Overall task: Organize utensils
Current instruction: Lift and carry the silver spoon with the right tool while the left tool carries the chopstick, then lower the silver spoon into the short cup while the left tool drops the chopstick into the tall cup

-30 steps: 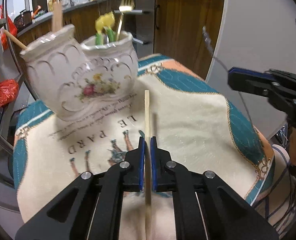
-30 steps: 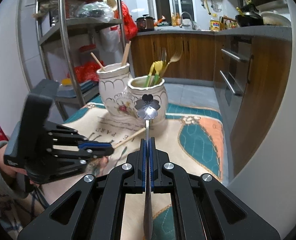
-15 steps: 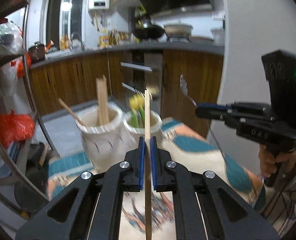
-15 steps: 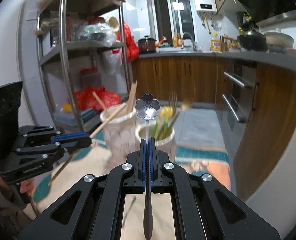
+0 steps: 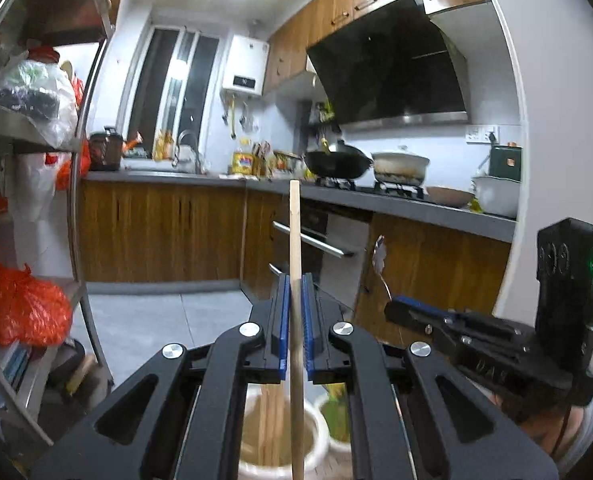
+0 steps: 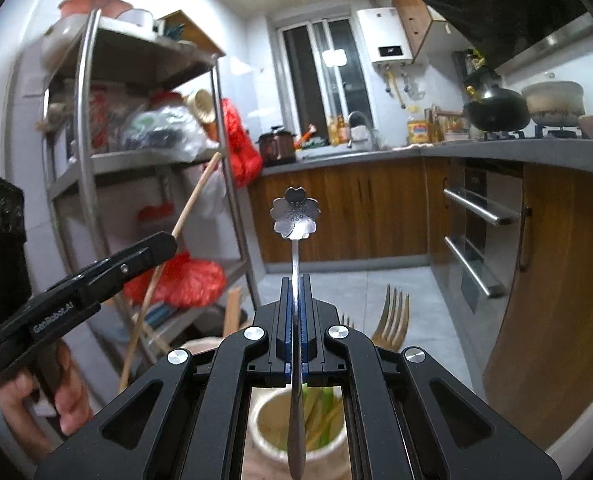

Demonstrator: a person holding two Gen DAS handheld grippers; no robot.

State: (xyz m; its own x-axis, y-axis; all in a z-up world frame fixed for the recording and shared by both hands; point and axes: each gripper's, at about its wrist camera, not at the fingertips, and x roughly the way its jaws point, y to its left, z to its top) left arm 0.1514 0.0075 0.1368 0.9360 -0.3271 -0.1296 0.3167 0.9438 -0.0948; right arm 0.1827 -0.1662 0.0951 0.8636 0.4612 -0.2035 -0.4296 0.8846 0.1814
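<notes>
Left tongs [image 5: 295, 320] clamped on a wooden chopstick [image 5: 295, 240], held upright, its lower end reaching down over the white ceramic jar [image 5: 312, 436] that already holds other chopsticks [image 5: 270, 420]. Right tongs [image 6: 295, 320] clamped on a metal spoon [image 6: 295, 216] with a flower-shaped end pointing up, bowl end hanging over the second jar [image 6: 268, 424] with green and yellow utensils inside. Gold fork [image 6: 392, 320] standing up from that jar, just right of the tongs.
</notes>
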